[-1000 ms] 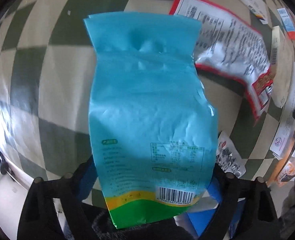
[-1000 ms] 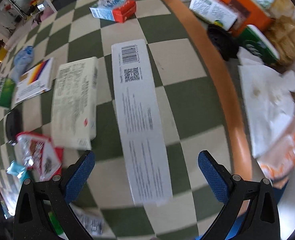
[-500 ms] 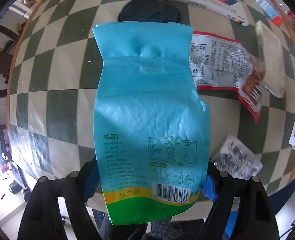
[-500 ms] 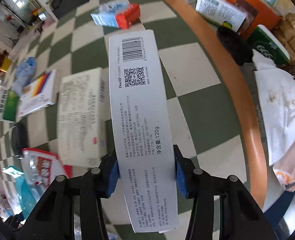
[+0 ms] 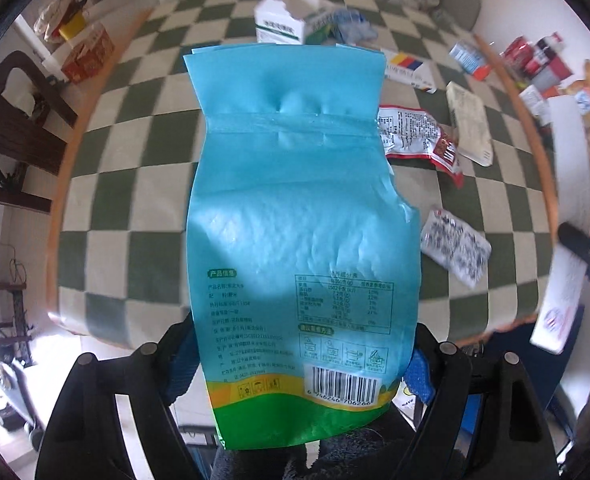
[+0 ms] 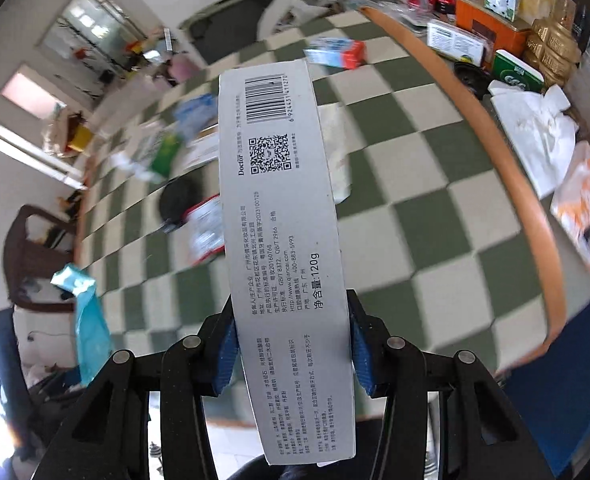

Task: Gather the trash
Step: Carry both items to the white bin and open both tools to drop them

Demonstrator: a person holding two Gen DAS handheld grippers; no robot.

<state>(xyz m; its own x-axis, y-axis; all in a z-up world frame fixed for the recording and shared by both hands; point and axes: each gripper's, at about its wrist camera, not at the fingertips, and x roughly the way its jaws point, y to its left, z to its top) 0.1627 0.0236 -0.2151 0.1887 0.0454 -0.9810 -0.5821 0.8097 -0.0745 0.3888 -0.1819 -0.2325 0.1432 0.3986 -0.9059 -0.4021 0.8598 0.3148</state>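
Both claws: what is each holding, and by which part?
Left claw grips the blue bag near its bottom, barcode end. Right claw grips the white box on its long sides, below the middle.

Obstacles: red-edged wrapper (image 5: 419, 140), crumpled silver packet (image 5: 455, 248) and flat white box (image 5: 469, 124) crowd the table's right half; cartons (image 5: 279, 28) line the far edge. Open passage: bare checkered cloth (image 5: 135, 168) on the left, near and middle.
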